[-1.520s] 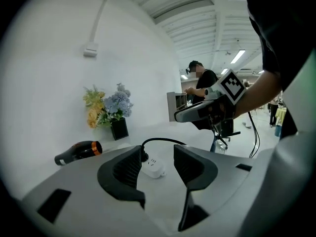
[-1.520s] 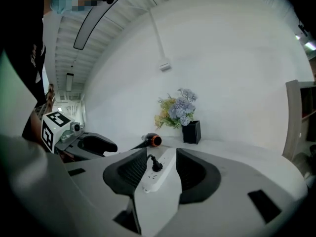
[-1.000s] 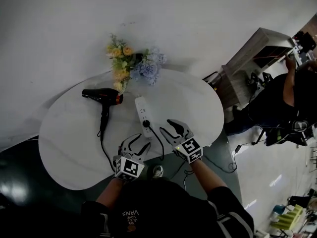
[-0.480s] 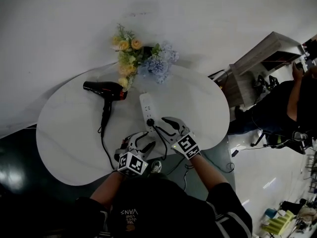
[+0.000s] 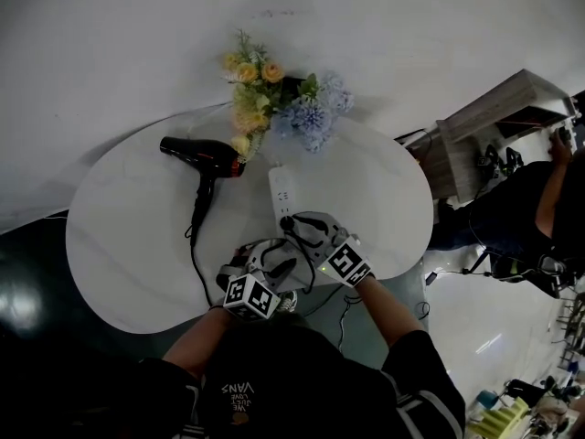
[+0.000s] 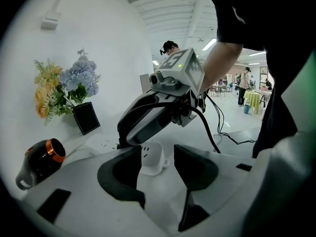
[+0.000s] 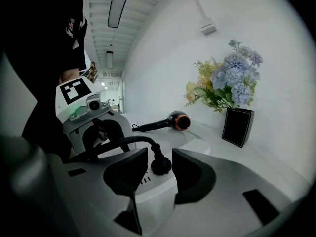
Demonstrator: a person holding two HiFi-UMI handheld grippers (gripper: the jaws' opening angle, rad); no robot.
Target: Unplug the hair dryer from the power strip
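Note:
The black hair dryer lies on the white table, and its cord runs to a black plug seated in the white power strip. My right gripper is open, with a jaw on each side of the plug and a small gap either side. My left gripper is open too, straddling the near end of the power strip. In the left gripper view, the right gripper hangs over the strip. The left gripper shows beyond the plug in the right gripper view.
A bunch of yellow and blue flowers in a black vase stands at the table's far edge, just behind the strip. A person sits by a grey desk off to the right. The dryer cord loops near the front edge.
Both grippers have moved forward along the table. The right one now brackets the plug, and the left one has reached the strip's near end.

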